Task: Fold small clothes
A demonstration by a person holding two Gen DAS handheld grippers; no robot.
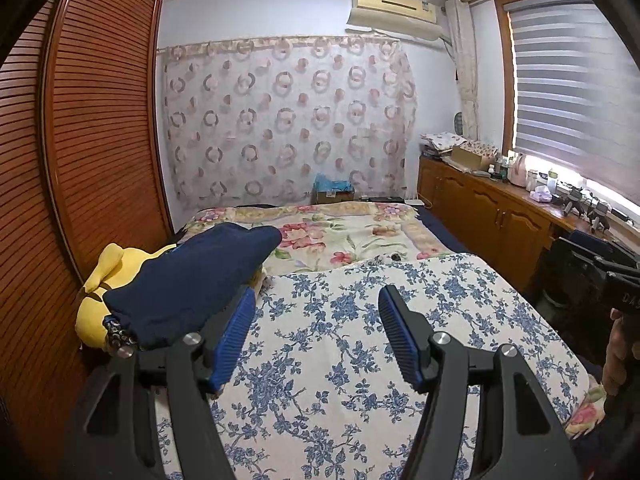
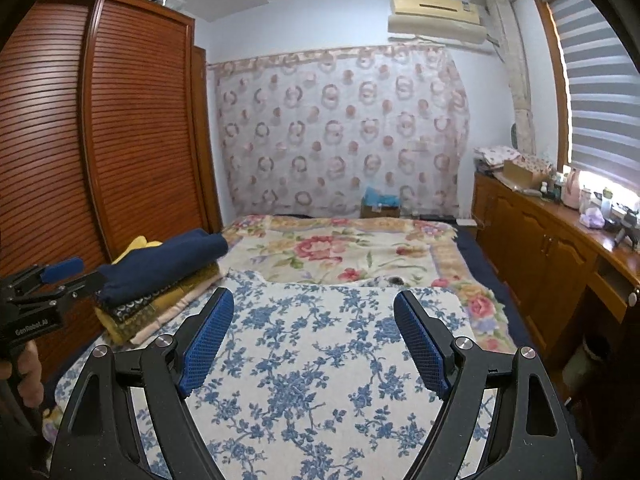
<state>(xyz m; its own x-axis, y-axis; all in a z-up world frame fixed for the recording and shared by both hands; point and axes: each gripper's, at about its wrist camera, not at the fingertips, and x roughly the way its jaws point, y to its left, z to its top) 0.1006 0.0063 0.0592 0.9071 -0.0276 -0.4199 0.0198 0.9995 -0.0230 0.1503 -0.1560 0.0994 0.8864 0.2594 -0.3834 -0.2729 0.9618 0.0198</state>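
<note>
A folded navy garment [image 1: 192,280] lies on top of a stack of folded clothes [image 2: 160,304] at the bed's left side, with a yellow soft item [image 1: 100,280] behind it. My left gripper [image 1: 317,292] is open over the blue-flowered cloth [image 1: 340,360], with nothing between its jaws. Its left finger [image 1: 236,336] stands just beside the navy garment's edge. My right gripper [image 2: 314,295] is open over the same cloth [image 2: 312,360] and empty too. Each gripper shows at the edge of the other's view: the left gripper [image 2: 60,276] beside the navy garment [image 2: 168,258], and the right gripper [image 1: 600,268] in a hand.
A louvred wooden wardrobe [image 1: 92,128] runs close along the bed's left side. A low wooden cabinet [image 2: 552,248] crowded with bottles and boxes lines the right wall under the window. A rose-patterned blanket [image 2: 340,252] covers the far half of the bed, and a cardboard box [image 2: 380,206] sits beyond it.
</note>
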